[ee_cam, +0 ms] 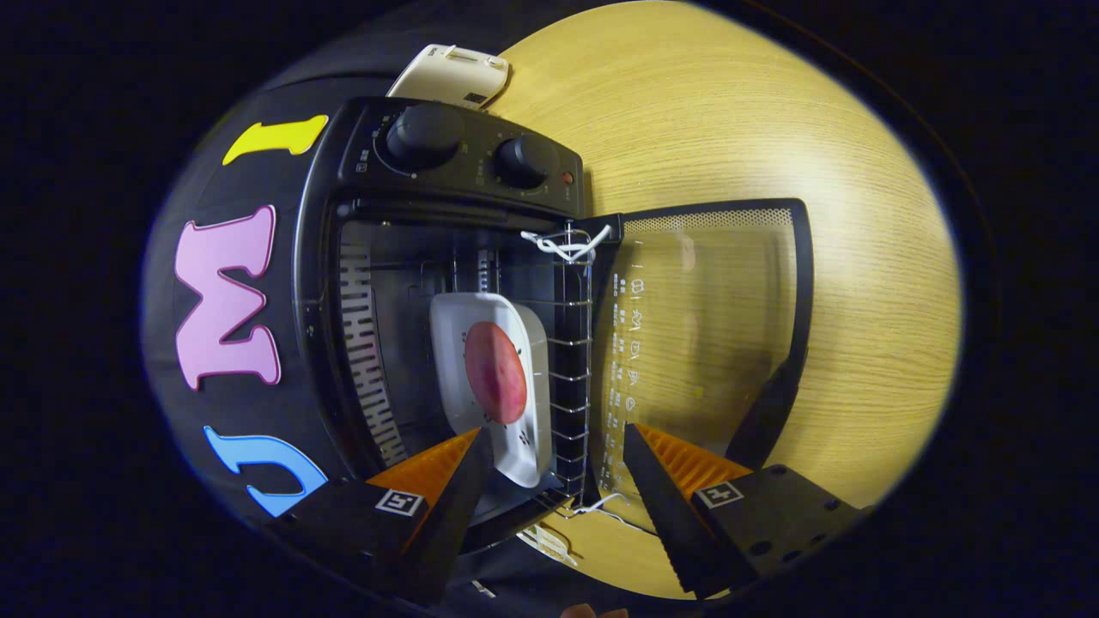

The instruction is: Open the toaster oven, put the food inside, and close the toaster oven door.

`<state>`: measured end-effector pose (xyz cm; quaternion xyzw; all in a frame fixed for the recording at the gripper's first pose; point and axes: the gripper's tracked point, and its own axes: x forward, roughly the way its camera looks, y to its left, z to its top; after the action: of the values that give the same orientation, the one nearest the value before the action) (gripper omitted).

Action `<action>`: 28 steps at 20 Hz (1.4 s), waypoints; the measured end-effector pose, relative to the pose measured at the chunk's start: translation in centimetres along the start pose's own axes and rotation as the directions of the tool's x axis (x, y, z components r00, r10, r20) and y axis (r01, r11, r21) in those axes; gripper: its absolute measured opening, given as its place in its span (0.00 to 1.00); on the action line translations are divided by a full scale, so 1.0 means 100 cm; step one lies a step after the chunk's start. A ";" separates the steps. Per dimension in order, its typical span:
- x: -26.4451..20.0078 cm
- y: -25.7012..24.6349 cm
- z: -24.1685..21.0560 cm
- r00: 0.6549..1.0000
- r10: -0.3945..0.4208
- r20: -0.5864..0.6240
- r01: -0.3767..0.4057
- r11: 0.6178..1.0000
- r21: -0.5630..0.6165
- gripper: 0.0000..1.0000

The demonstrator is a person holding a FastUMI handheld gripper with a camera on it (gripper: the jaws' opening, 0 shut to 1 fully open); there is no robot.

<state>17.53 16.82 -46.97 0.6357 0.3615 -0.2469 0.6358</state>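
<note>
Now tongs (556, 438) released, empty; plate (494, 382) on rack (568, 343) inside toaster oven (446, 283), door (713, 326) open; white device (451, 75) beyond.

Wood-grain table (730, 112), glossy glass oven door (704, 326)

Your gripper (558, 451), up close
Ridged wedge fingers (687, 463) spread apart, dark screwed blocks behind them, each carrying a square marker.

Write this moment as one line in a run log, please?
toaster oven door: open | white dish with food: inside on wire rack | gripper: open, empty | left: close door
</note>
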 end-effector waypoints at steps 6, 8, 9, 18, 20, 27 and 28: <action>-0.048 -0.005 -0.019 0.994 0.091 -0.065 -0.109 0.921 -0.375 0.98; -0.065 -0.015 -0.022 0.991 0.097 -0.096 -0.131 0.868 -0.480 0.98; -0.072 -0.023 -0.021 0.990 0.090 -0.107 -0.133 0.838 -0.529 0.98; -0.104 -0.100 0.013 1.000 -0.001 -0.002 -0.002 0.348 -0.937 0.99; -0.104 -0.109 0.016 0.999 -0.015 0.033 0.036 0.215 -0.976 0.99; -0.073 -0.141 0.002 0.989 -0.130 0.064 0.078 0.106 -0.991 0.99; -0.068 -0.142 0.004 0.987 -0.144 0.069 0.086 0.114 -0.990 0.99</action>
<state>2.36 14.44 -50.68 0.0314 0.4959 0.0198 0.8676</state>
